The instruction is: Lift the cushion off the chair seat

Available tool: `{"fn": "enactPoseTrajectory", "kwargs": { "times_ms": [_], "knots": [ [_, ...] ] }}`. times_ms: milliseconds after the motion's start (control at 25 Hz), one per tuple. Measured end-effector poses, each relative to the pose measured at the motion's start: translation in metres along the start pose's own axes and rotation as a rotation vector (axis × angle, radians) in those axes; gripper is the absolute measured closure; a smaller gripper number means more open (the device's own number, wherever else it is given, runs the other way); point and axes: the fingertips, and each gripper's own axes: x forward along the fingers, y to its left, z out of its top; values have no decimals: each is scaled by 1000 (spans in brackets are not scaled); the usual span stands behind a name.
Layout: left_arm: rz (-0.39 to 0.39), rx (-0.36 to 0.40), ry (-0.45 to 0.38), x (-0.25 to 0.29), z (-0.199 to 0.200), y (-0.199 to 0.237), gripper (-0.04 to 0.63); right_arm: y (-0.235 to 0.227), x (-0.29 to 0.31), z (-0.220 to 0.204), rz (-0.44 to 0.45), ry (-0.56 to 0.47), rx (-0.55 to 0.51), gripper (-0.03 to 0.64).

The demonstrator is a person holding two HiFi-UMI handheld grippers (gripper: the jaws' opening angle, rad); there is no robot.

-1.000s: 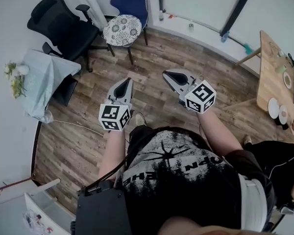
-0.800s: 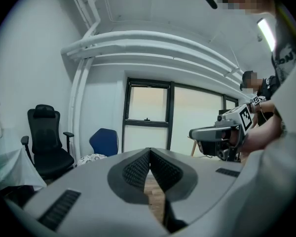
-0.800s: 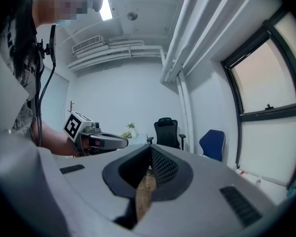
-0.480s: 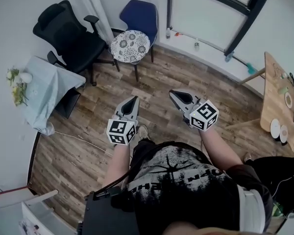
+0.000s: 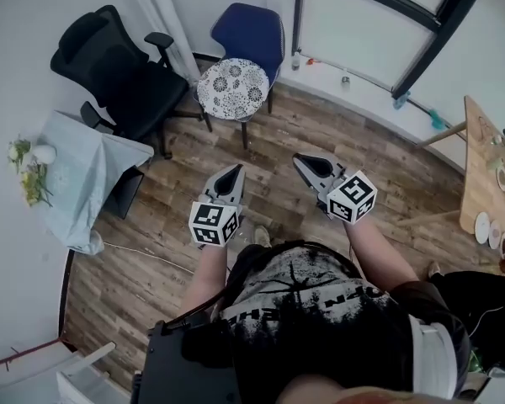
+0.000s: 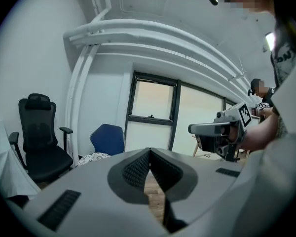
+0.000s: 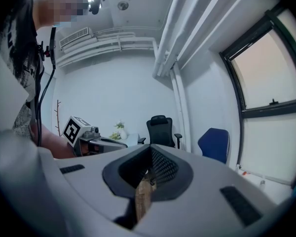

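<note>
A round white cushion with a dark floral print (image 5: 233, 88) lies on the seat of a blue chair (image 5: 250, 27) by the far wall. In the left gripper view the cushion (image 6: 92, 157) peeks out low beside the blue chair (image 6: 108, 138). My left gripper (image 5: 233, 172) is shut and empty, held over the wood floor well short of the chair. My right gripper (image 5: 303, 160) is also shut and empty, level with the left one and to its right. The blue chair (image 7: 214, 143) shows in the right gripper view, with its seat hidden.
A black office chair (image 5: 118, 66) stands left of the blue one. A small table under a pale blue cloth (image 5: 80, 171) with flowers (image 5: 29, 162) is at the left wall. A wooden table (image 5: 488, 175) is at the right. Window frames line the far wall.
The person has stepped forward with both grippers towards the blue chair, which now sits lower and closer in the head view. Both grippers stay shut.
</note>
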Motion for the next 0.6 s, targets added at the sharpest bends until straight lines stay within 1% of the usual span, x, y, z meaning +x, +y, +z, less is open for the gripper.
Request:
{"fn": "enactPoseTrajectory", "kwargs": {
  "times_ms": [160,360,600],
  "knots": [
    [-42,-2,6,15,6,34,583,-11,38,3,-31,-2,-1,600],
    [-90,9,20,29,7,65,583,-21,76,2,-63,1,-6,600],
    [-121,13,32,42,9,94,583,-32,109,5,-84,6,-17,600]
  ]
}}
